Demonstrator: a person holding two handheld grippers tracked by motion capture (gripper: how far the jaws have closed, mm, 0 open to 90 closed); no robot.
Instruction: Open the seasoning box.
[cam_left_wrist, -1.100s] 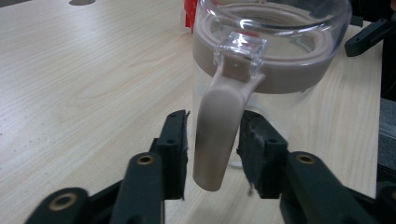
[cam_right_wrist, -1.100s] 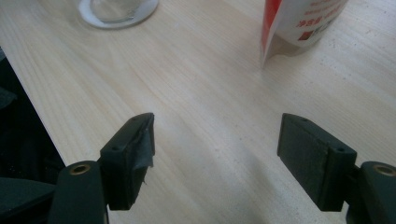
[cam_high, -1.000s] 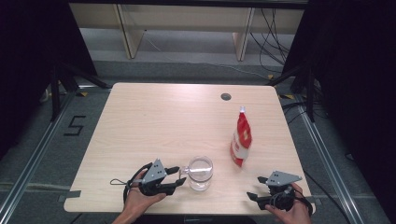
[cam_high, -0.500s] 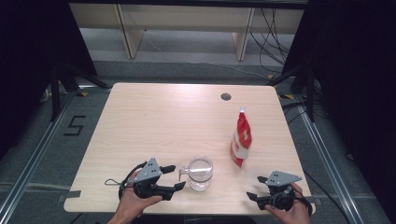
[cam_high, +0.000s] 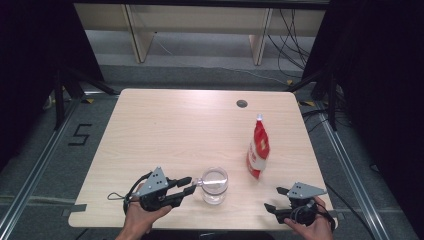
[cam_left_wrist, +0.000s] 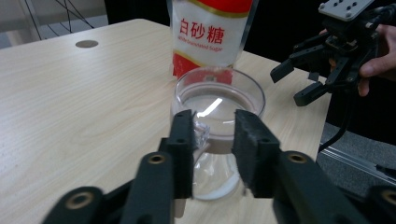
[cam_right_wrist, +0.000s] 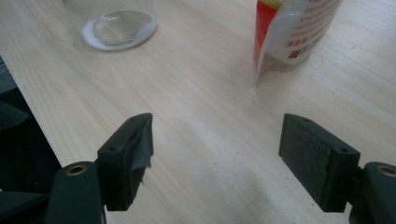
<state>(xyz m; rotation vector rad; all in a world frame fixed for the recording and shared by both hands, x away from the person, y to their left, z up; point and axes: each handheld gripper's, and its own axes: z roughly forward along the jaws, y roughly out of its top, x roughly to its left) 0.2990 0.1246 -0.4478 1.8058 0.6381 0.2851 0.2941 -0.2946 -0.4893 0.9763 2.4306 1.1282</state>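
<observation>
High view: table (cam_high: 165, 130) bare across the far half, lots of room there.
Glass cup (cam_high: 215, 185): stood near the front edge, sugar bag (cam_high: 258, 149) close on its right.
Left gripper (cam_high: 188, 185): jaws just been closing, a small gap left, the cup's handle between them, clamped or not, could not tell.
Right gripper (cam_high: 276, 198): by the front right edge, jaws wide apart, nothing between.

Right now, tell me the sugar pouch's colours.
Red and white sugar pouch, with red characters on the white band; clearest in the left gripper view.
</observation>
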